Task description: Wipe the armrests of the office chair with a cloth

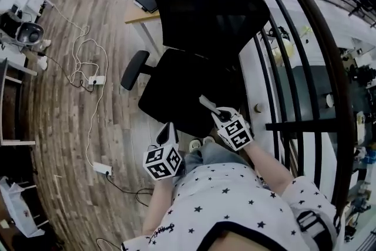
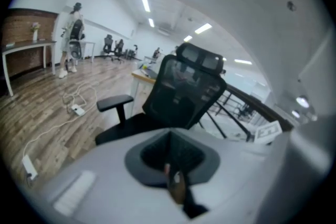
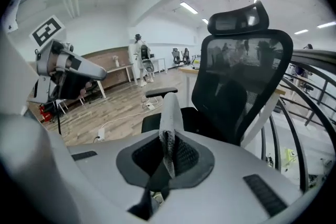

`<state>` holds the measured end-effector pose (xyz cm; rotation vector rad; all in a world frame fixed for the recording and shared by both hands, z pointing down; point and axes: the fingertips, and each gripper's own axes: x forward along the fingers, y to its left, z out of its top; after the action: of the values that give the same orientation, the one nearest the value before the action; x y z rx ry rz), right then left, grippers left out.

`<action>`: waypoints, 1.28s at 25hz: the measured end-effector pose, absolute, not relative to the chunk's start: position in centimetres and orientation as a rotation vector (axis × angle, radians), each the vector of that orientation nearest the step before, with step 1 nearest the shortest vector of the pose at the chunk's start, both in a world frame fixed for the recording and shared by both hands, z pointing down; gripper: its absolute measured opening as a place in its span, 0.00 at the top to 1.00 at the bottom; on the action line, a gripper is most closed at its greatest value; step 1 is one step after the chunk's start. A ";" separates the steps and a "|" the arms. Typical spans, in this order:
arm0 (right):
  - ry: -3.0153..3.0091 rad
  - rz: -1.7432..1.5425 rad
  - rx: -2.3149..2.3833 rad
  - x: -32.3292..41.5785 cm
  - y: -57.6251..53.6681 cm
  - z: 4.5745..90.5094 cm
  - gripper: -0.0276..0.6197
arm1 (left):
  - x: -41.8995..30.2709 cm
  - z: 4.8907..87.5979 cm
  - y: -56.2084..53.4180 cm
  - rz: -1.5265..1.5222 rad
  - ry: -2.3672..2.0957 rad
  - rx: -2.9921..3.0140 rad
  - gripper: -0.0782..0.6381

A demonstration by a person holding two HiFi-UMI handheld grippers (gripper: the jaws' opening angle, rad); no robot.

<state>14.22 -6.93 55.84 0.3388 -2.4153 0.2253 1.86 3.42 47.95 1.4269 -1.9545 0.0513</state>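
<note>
The right gripper (image 3: 167,157) had its jaws clamped on a grey cloth (image 3: 170,115), which stood upright out of them (a narrow folded strip). The left gripper (image 2: 174,186) seemed pressed together on nothing, though its view was blurred. Both were held near the front edge of the black office chair (image 1: 205,20), apart from its armrest (image 1: 134,69).

— Where does the office chair (image 1: 205,38) stand?
— Straight ahead, backed against the counter (image 1: 141,16). The railing (image 1: 294,125) is on its right, and cables (image 1: 96,80) lie on the floor (image 1: 59,126) to its left.
— And the cloth (image 3: 169,113)?
— Between the right tongs (image 1: 212,110), over the seat's front edge.
</note>
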 end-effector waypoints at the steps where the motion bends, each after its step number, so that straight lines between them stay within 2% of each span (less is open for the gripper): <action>1: -2.433 0.214 0.309 13.6 -6.7 55.1 0.92 | 1.6 47.7 3.8 0.039 -1.975 1.408 0.88; 9: -2.534 0.127 0.081 10.0 -4.8 50.4 0.92 | 0.5 46.9 6.0 -0.034 -2.085 1.283 0.88; 21: -2.576 0.120 -0.037 7.8 -3.5 48.1 0.92 | -1.6 46.9 7.2 -0.098 -2.138 1.206 0.88; 32: -2.618 0.150 0.048 -0.2 -1.4 45.7 0.92 | -9.5 45.6 7.9 -0.080 -2.101 1.331 0.88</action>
<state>-0.16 -1.38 45.73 0.0482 -2.6176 0.1499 -9.51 7.86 45.64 1.3308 -2.1006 -0.0797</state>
